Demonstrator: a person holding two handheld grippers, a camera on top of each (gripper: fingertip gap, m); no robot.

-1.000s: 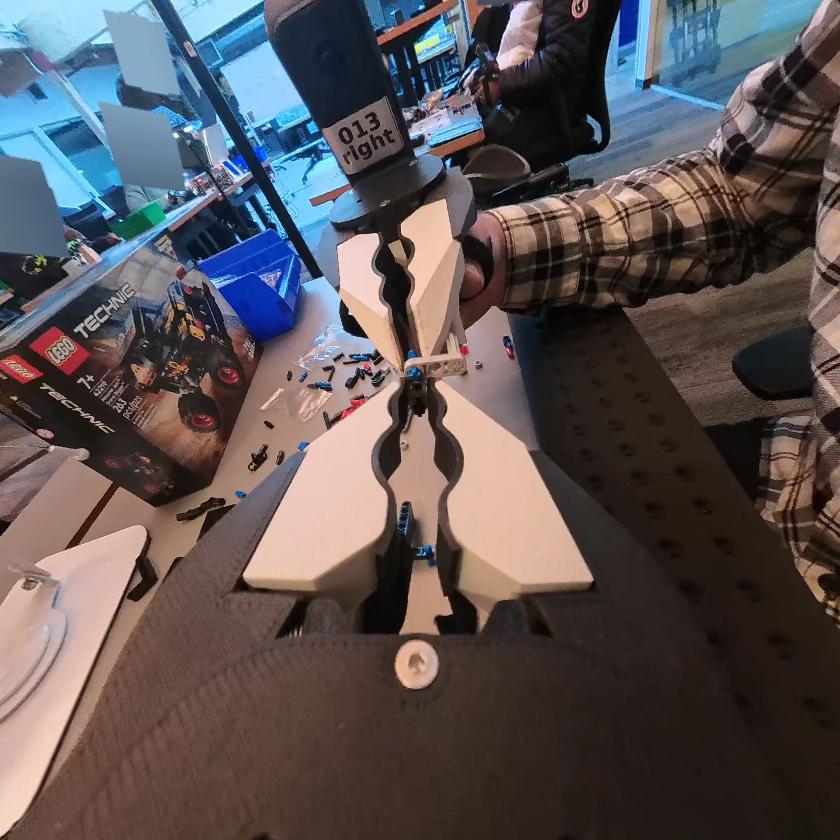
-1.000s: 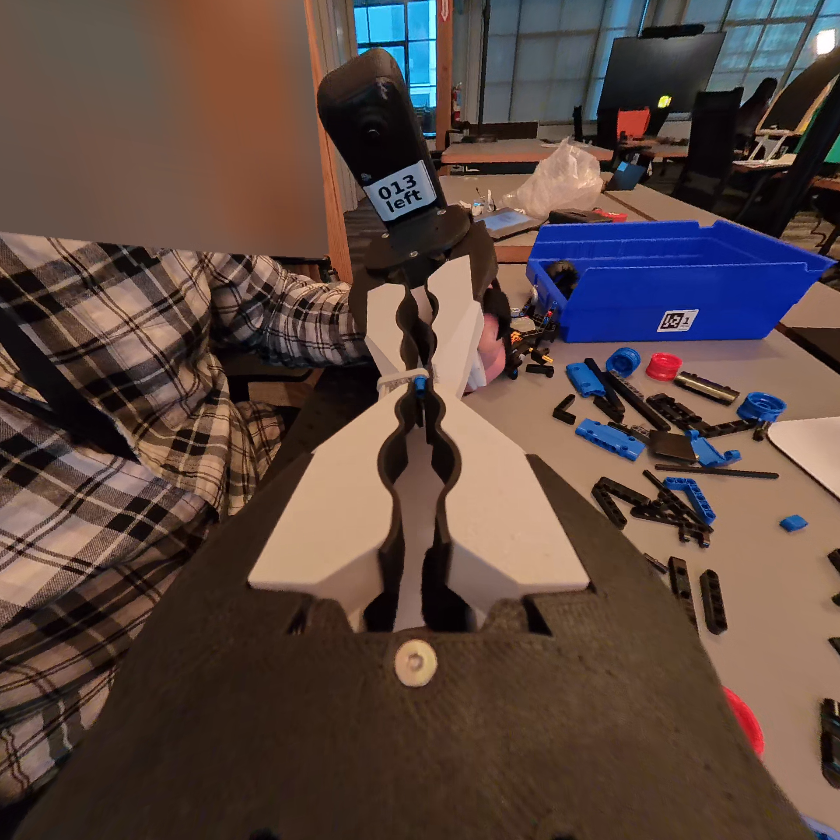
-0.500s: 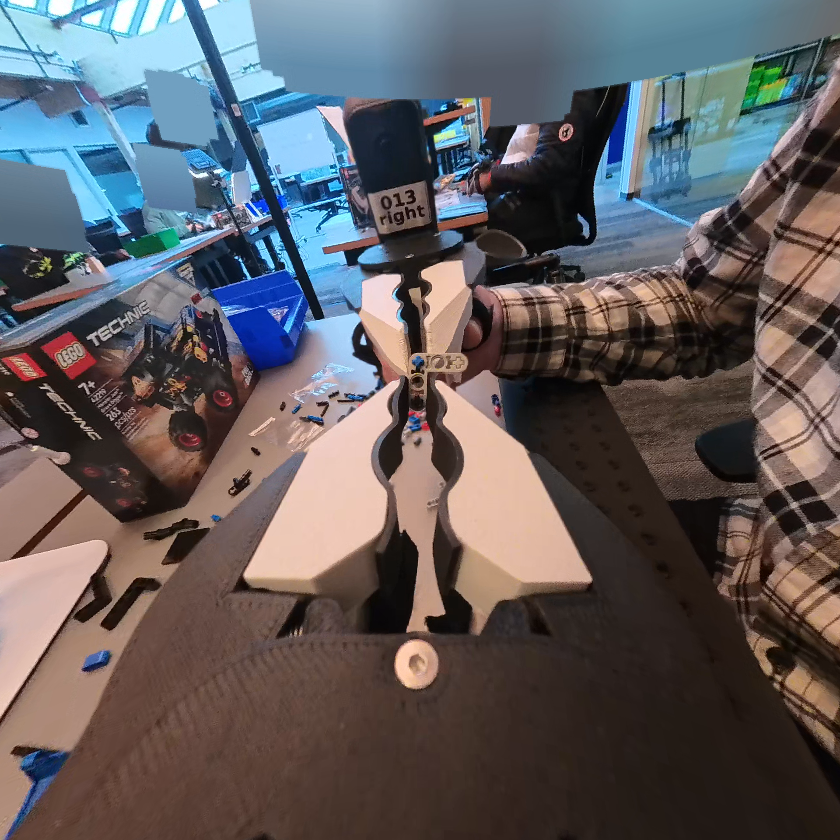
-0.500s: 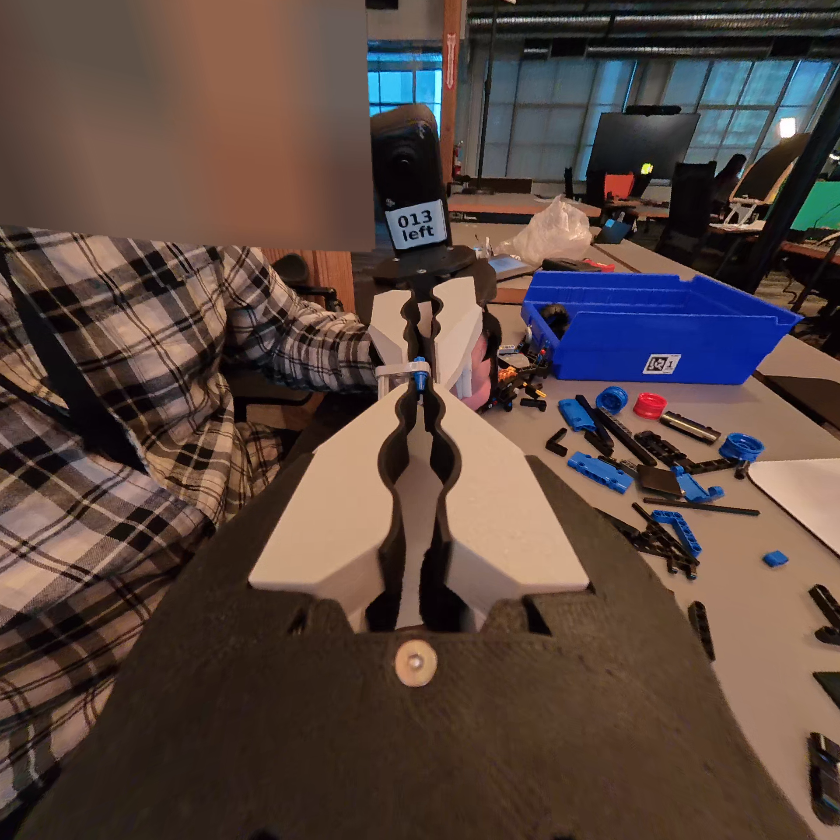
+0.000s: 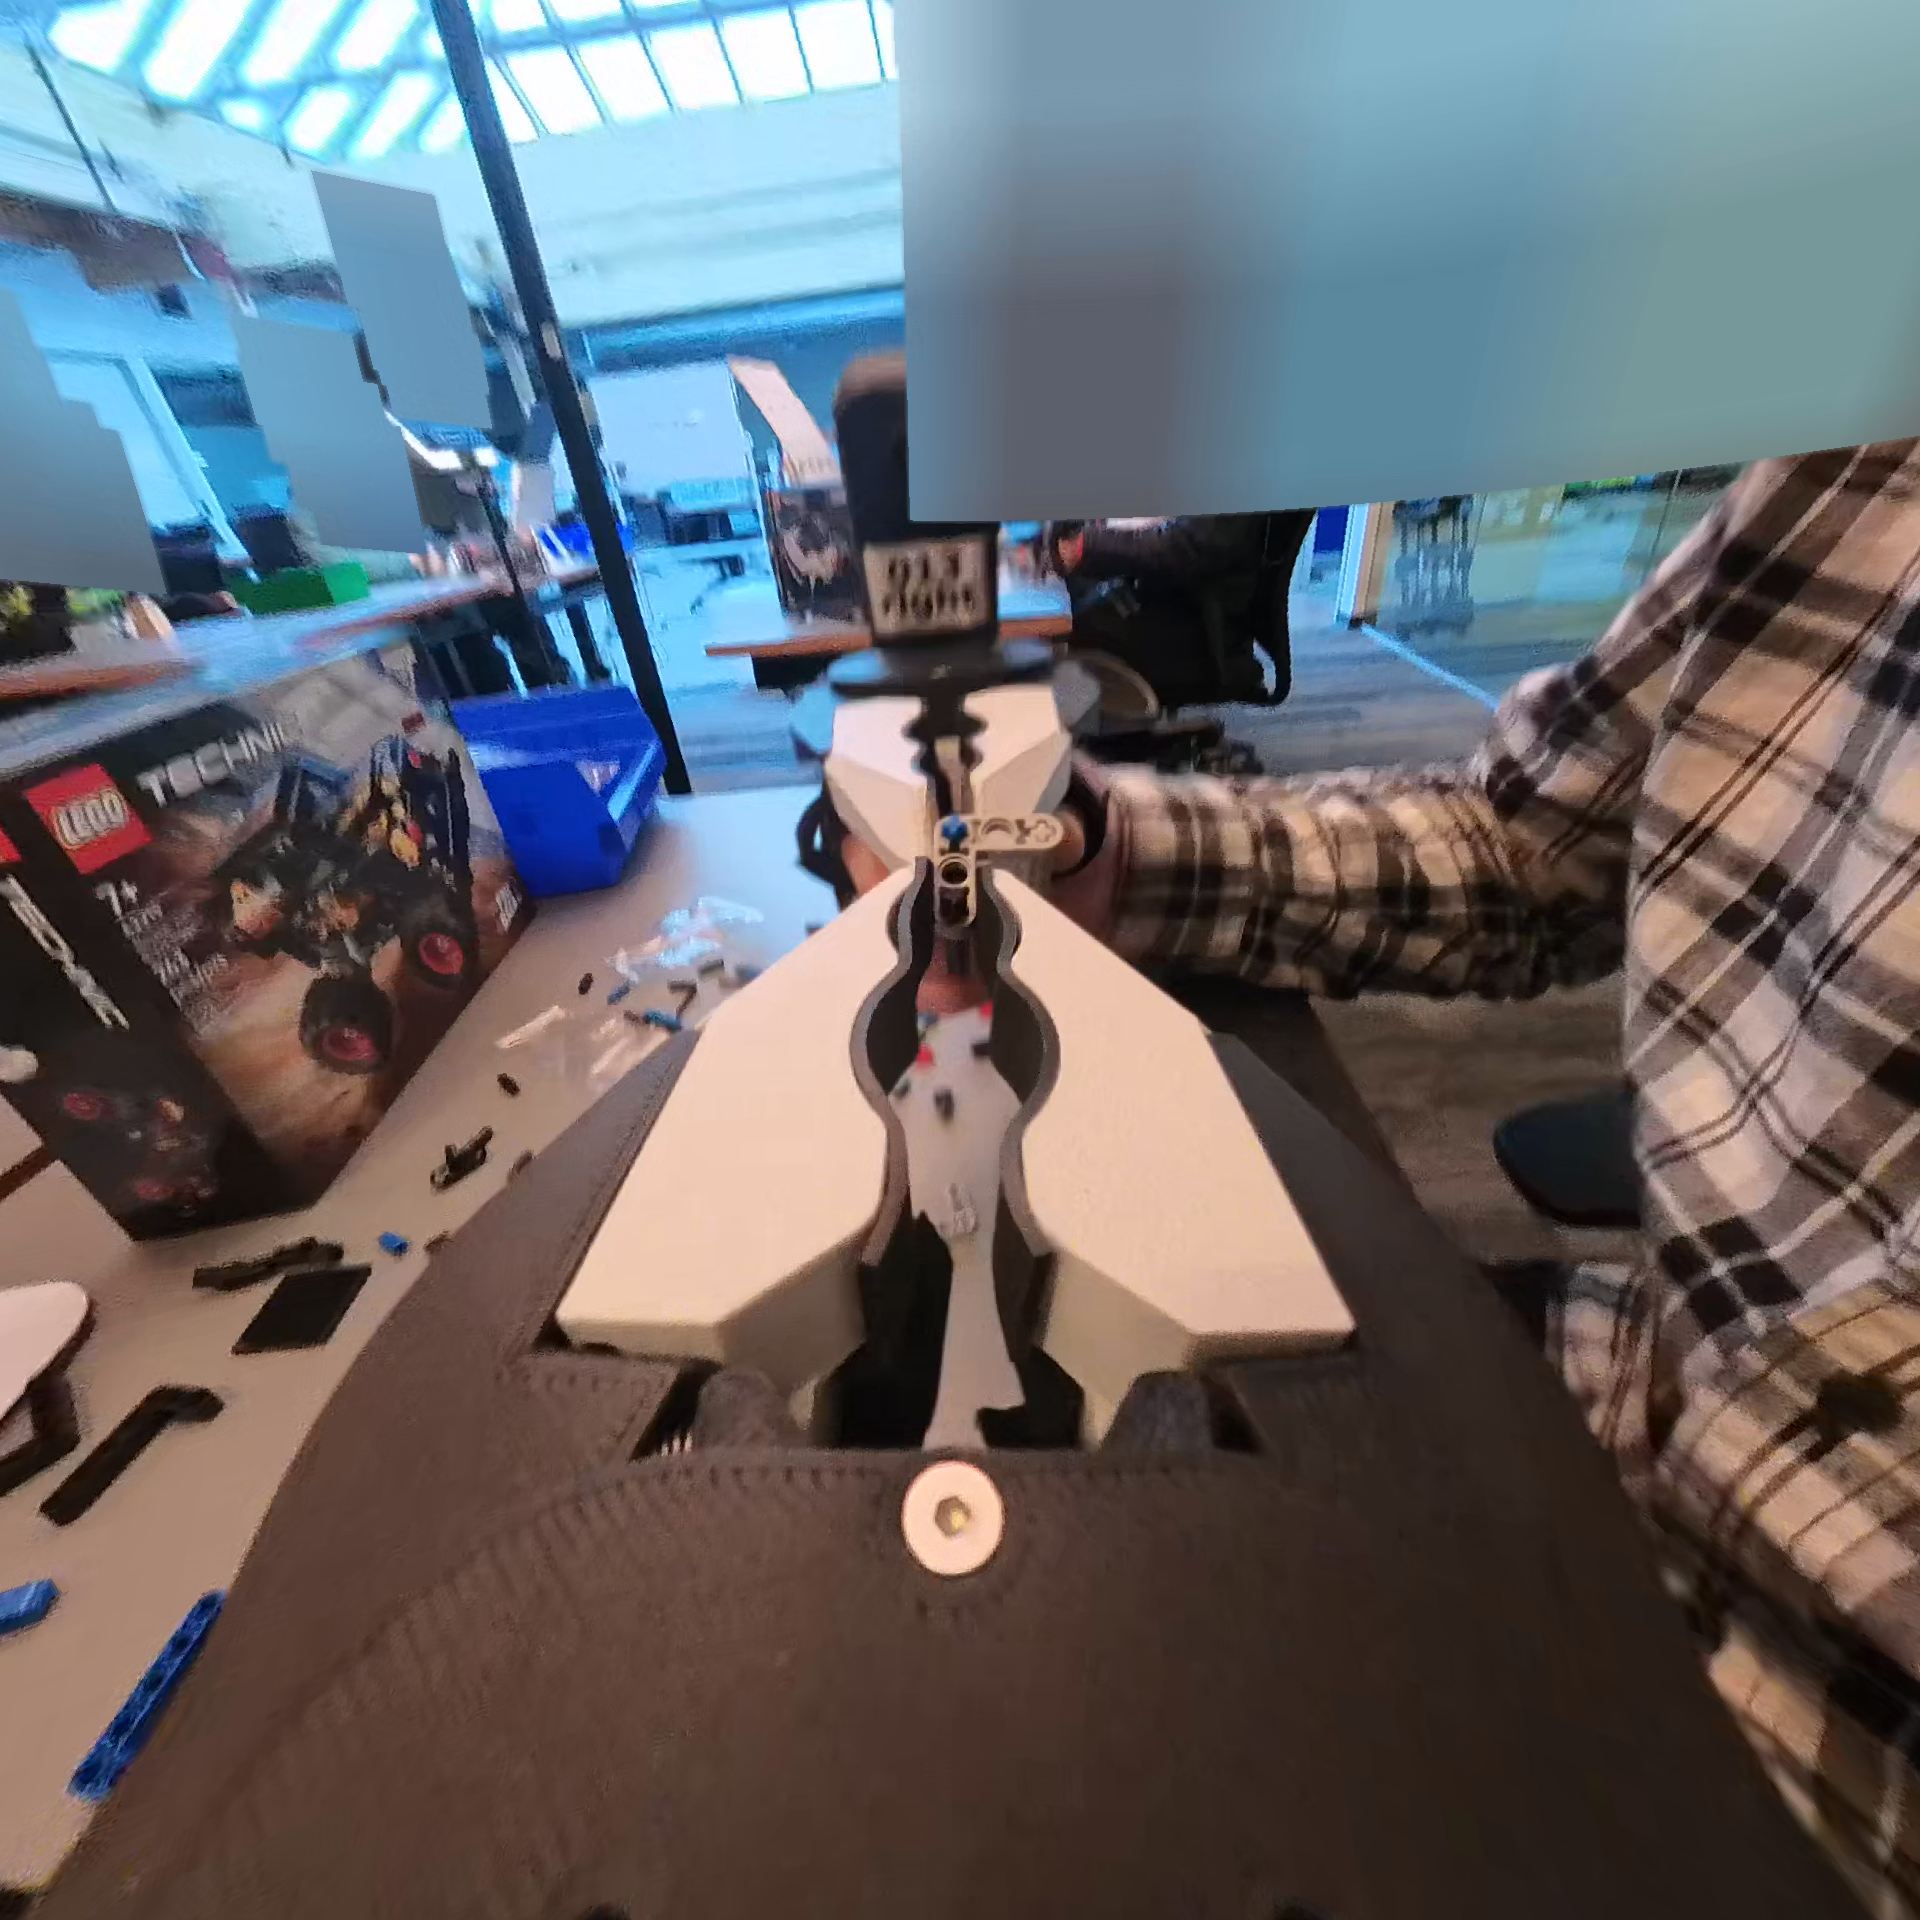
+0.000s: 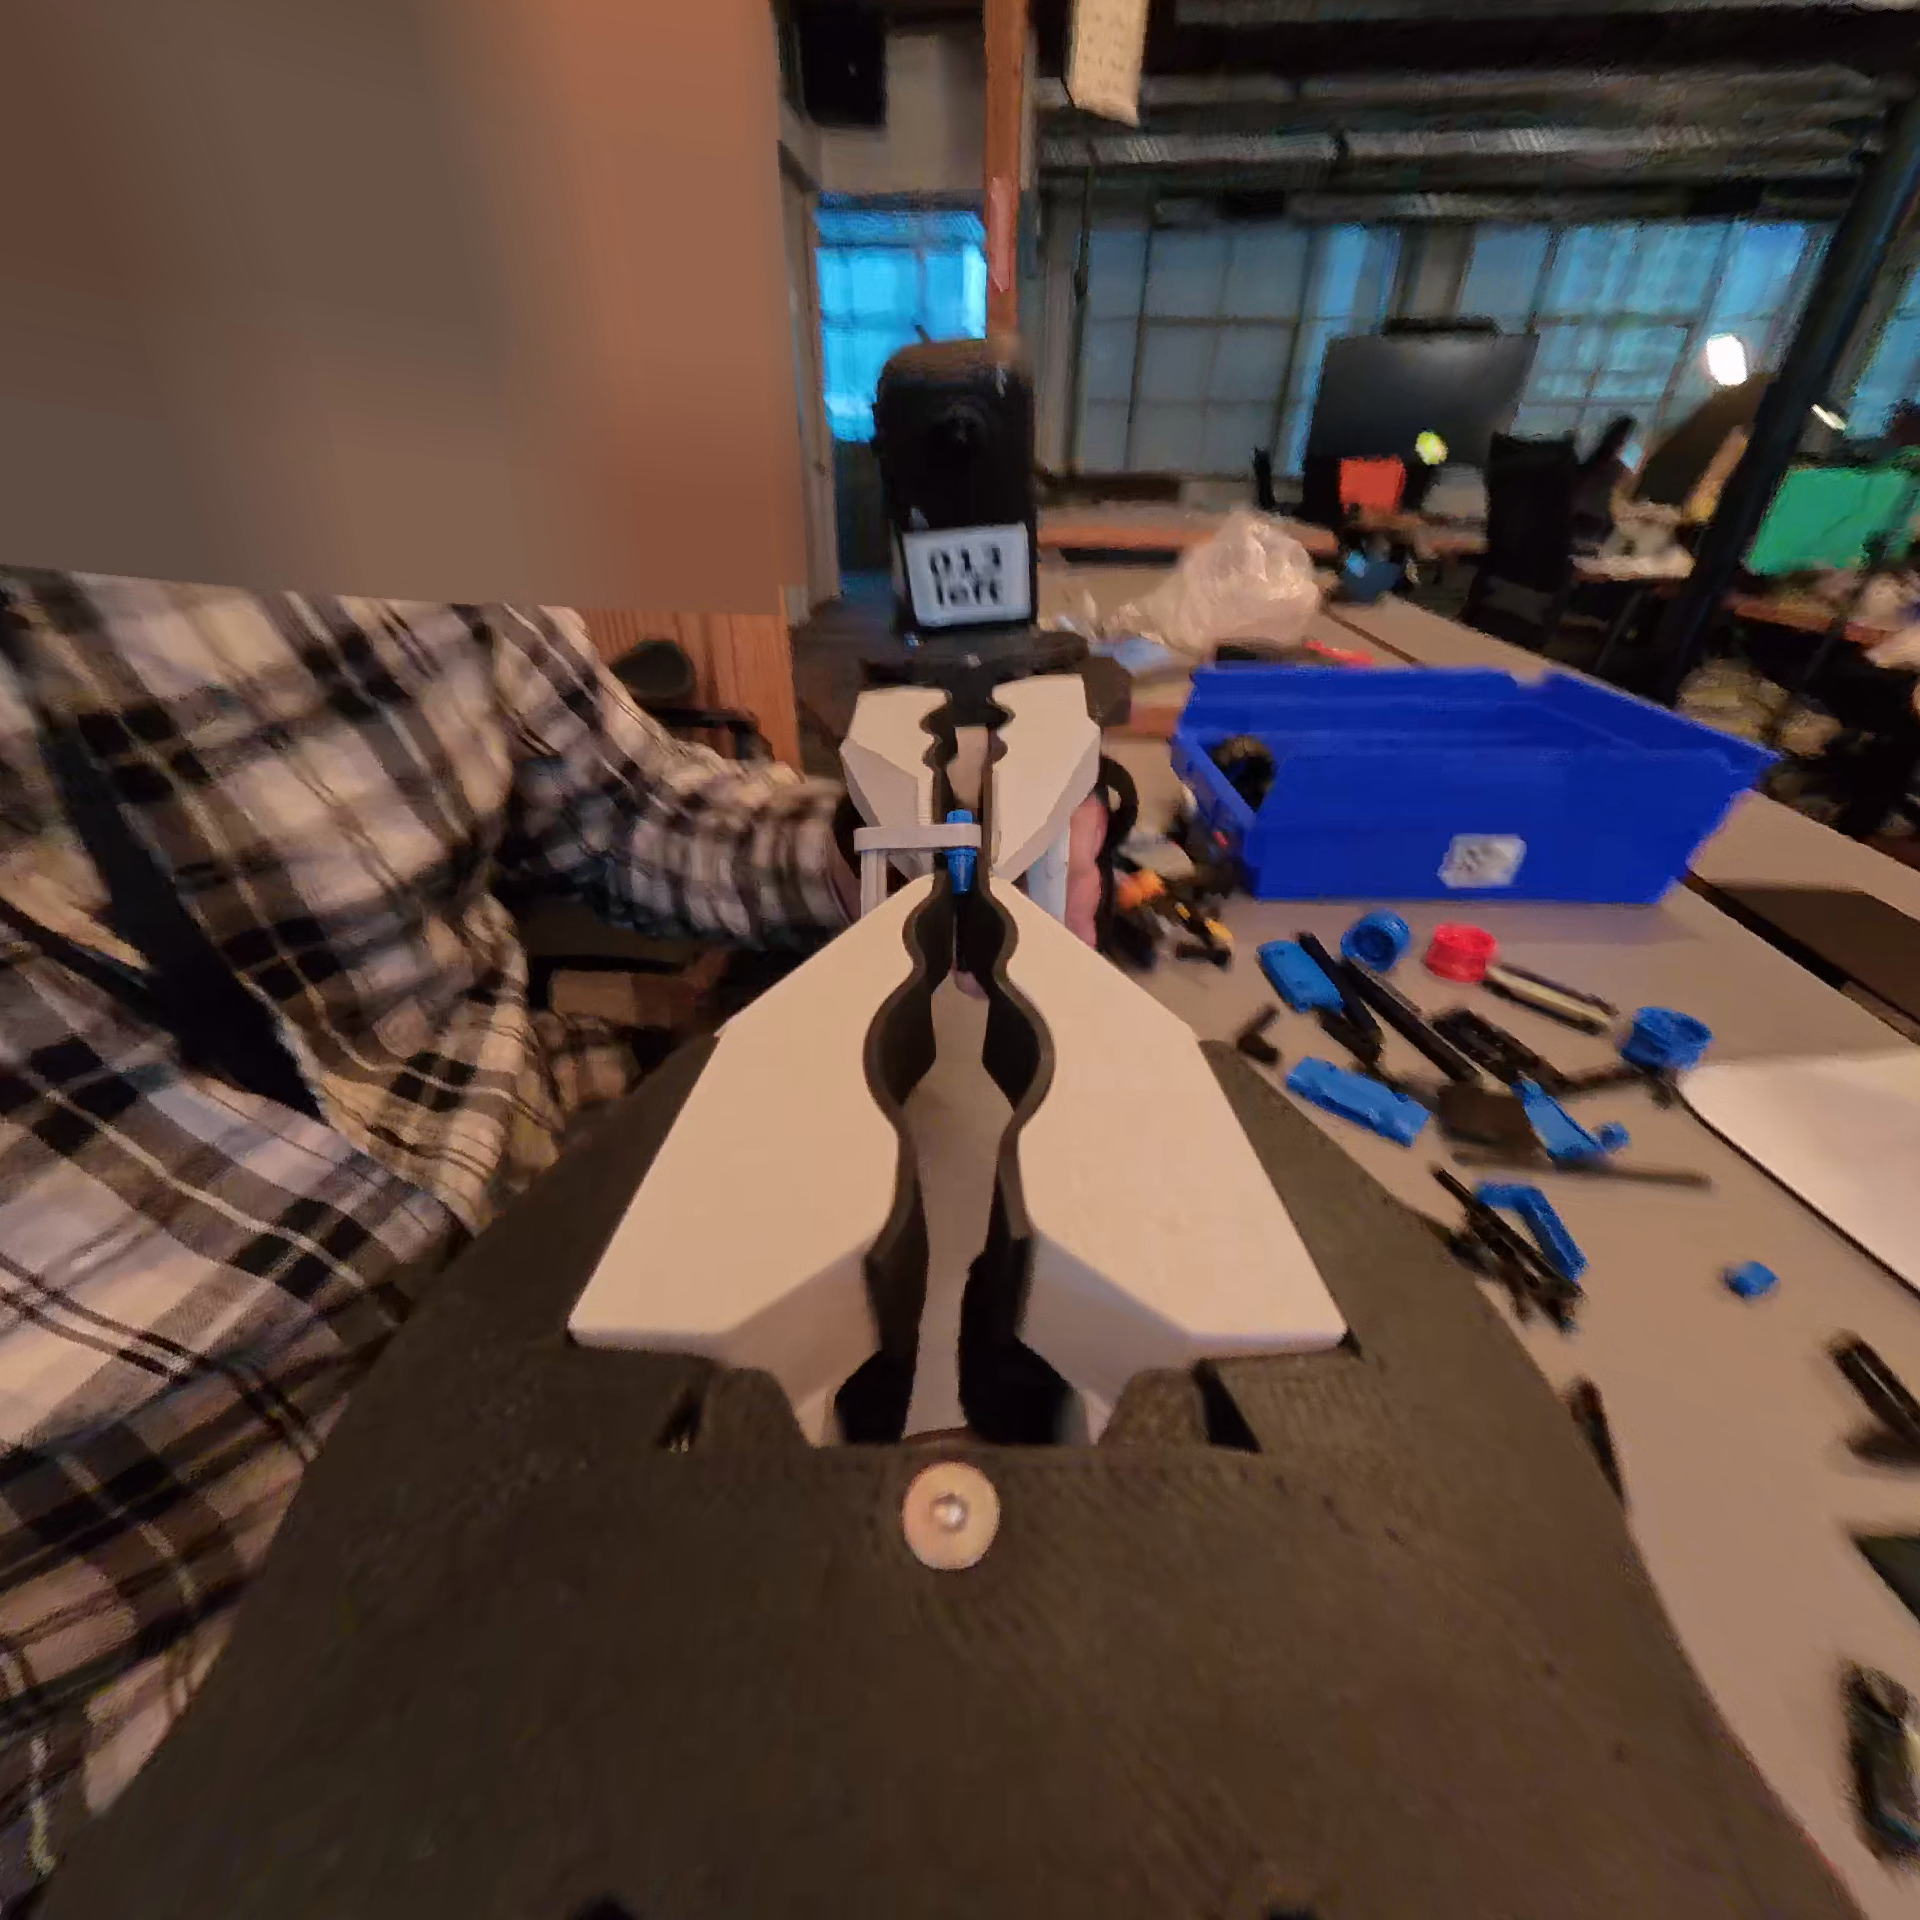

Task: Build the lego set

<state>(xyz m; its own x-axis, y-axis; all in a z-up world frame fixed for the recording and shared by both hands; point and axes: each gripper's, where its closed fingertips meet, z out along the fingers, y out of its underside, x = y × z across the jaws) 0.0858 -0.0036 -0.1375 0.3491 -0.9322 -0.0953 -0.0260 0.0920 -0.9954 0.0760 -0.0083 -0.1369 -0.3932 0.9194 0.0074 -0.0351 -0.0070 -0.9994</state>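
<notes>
My left gripper (image 5: 954, 883) and right gripper (image 6: 958, 883) are held up above the grey table (image 6: 1714, 1403), facing each other tip to tip. The left gripper is shut on a light grey angled beam (image 5: 1003, 831); one arm of the beam sits between its fingertips. The right gripper is shut on a small blue pin (image 6: 958, 862), which sits in a hole of the grey beam (image 6: 899, 836). The pin's blue end shows in the left wrist view (image 5: 954, 828). The far gripper shows in each view, right (image 5: 951, 769) and left (image 6: 966, 769). Both views are blurred.
The set's box (image 5: 239, 935) stands at the left of the table, with a blue bin (image 6: 1455, 790) beyond. Loose blue, black and red parts (image 6: 1455, 1060) lie scattered on the table beside a white sheet (image 6: 1818, 1132). Plaid sleeves (image 5: 1351, 883) reach in from the side. Only a small space, under 4 cm, lies between the two pairs of fingers.
Both grippers have risen and levelled out while staying tip to tip at the beam. Each far gripper now stands upright in view. Both grips are unchanged.
</notes>
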